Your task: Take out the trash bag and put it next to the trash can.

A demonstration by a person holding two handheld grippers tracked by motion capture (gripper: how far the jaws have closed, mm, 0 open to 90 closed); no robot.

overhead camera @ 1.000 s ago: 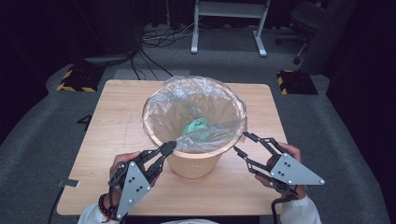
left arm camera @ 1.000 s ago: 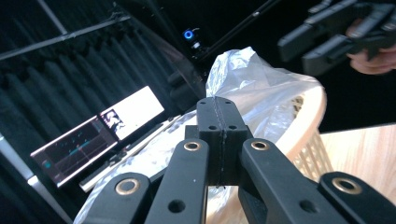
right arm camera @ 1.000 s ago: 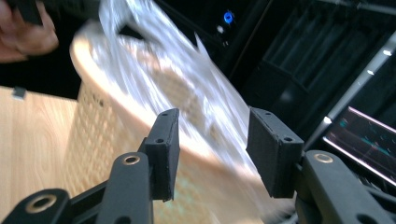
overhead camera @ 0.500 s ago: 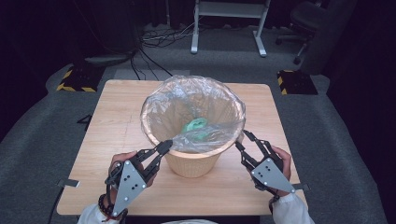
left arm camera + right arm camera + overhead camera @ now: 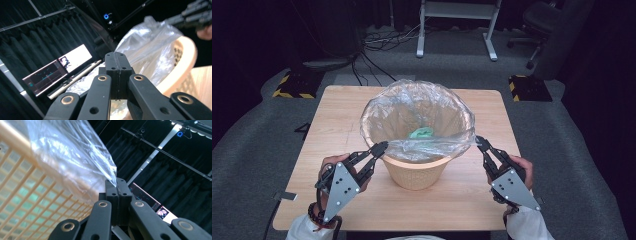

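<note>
Both grippers are clamped on the clear bag (image 5: 422, 107) lining the basket (image 5: 414, 170): right gripper (image 5: 482, 144) pinching its stretched edge, left gripper (image 5: 381, 148) opposite. Lifting evenly should free it without tearing.

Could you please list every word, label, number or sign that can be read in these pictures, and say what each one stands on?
None can be read.
The lit monitor in the left gripper view shows graphics and marks too small and blurred to read.
The same holds for the screen in the right gripper view.
The basket, the plastic liner and the table bear no visible text.
</note>
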